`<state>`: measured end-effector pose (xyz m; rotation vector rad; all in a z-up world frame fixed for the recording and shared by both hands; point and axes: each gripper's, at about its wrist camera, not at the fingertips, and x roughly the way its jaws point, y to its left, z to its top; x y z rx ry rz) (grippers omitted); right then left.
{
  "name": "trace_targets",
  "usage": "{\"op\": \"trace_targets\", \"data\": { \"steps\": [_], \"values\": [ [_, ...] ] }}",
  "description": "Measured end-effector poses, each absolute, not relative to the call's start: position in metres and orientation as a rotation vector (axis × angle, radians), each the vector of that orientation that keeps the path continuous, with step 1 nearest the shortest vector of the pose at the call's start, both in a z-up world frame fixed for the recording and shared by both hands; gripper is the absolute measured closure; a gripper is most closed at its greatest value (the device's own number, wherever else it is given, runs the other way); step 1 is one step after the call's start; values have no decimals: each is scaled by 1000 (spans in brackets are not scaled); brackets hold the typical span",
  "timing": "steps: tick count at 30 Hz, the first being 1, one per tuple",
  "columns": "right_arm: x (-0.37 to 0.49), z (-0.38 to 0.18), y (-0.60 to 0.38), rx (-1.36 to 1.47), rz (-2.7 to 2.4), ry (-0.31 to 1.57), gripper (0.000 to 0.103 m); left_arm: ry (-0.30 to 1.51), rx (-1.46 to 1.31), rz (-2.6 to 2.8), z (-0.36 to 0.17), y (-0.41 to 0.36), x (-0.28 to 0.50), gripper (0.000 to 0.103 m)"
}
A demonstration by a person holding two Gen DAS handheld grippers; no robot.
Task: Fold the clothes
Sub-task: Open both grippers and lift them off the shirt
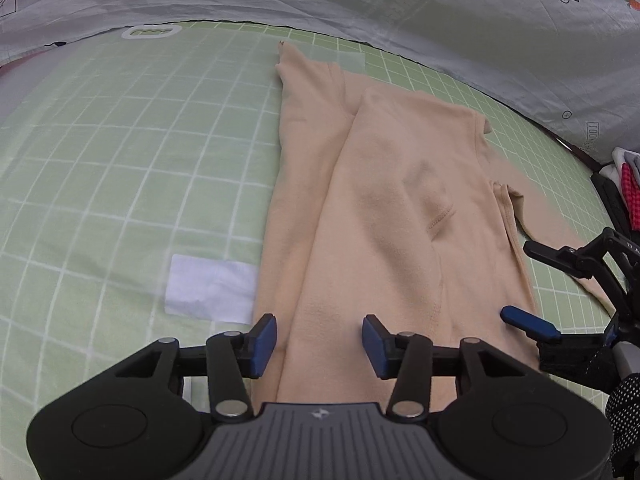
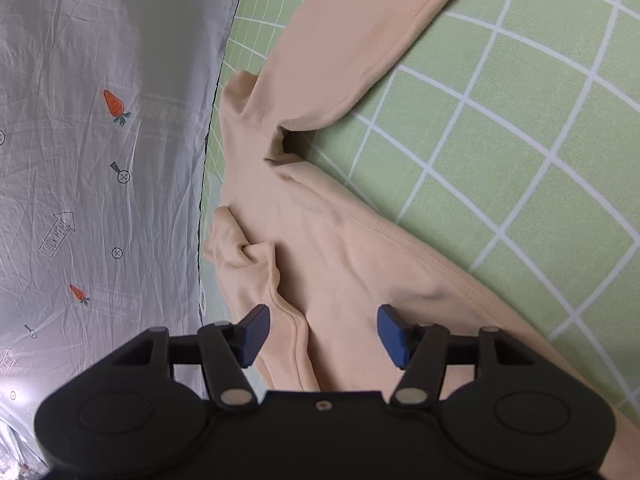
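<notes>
A peach long-sleeved garment (image 1: 384, 208) lies partly folded lengthwise on a green checked mat (image 1: 120, 160). My left gripper (image 1: 319, 344) hovers open over its near end, nothing between the blue pads. The right gripper (image 1: 560, 296) shows at the right edge of the left wrist view, beside the garment's side. In the right wrist view the same garment (image 2: 320, 240) spreads out with a sleeve (image 2: 360, 40) running away and a bunched cuff (image 2: 240, 256) near the mat's edge. My right gripper (image 2: 323, 334) stands open just above the cloth, holding nothing.
A grey sheet with carrot prints (image 2: 100, 160) borders the mat (image 2: 520, 160). A white patch (image 1: 212, 294) lies on the mat left of the garment. A white handle cut-out (image 1: 151, 33) sits at the far edge. Red and white cloth (image 1: 630, 188) is piled at the right.
</notes>
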<state>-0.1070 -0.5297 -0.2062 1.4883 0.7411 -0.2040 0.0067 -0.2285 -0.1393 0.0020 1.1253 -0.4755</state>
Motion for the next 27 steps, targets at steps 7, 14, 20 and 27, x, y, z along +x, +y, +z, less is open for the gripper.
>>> {"op": "trace_targets", "data": {
  "steps": [7,14,20,27],
  "values": [
    [-129,-206,-527,1448,-170,772,42,1105,116,-429,-140,-232,-22,31],
    [-147,-208,-528,1462,-170,759,42,1121,158,-380,-146,-224,-37,22],
    [-160,-208,-529,1469,-177,752,42,1178,173,-317,-149,-212,-48,7],
    [-173,-210,-537,1481,-188,741,41,1235,157,-259,-149,-201,-62,2]
  ]
}}
